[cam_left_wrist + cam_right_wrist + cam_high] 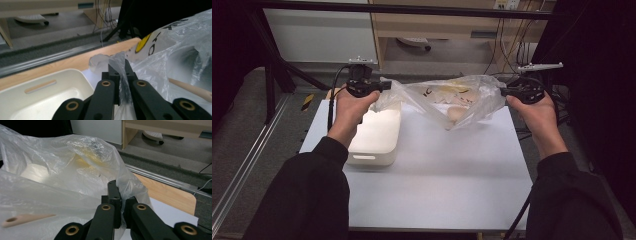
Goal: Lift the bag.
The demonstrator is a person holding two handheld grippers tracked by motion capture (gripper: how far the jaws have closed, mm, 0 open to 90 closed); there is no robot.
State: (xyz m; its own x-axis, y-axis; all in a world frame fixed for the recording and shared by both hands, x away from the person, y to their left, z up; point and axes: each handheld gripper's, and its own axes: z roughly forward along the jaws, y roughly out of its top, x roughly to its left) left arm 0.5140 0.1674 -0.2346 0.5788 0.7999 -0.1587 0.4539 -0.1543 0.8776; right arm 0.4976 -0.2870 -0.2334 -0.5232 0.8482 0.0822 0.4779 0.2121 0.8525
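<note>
Item: clear plastic bag (452, 100), slung above the table (437, 170) beside the white bin (374, 135), your left gripper (384, 86) and right gripper (504, 91) each pinching a corner; hazard: thin film may slip or tear, dropping the contents.

the table (437, 170) is looked down on from above the person's side, facing forward, pretty far back. each gripper view is taken right along its own jaws, super close, facing inward from opposite ends. the plastic bag (452, 100) (175, 55) (62, 170) is shared by all three.
</note>
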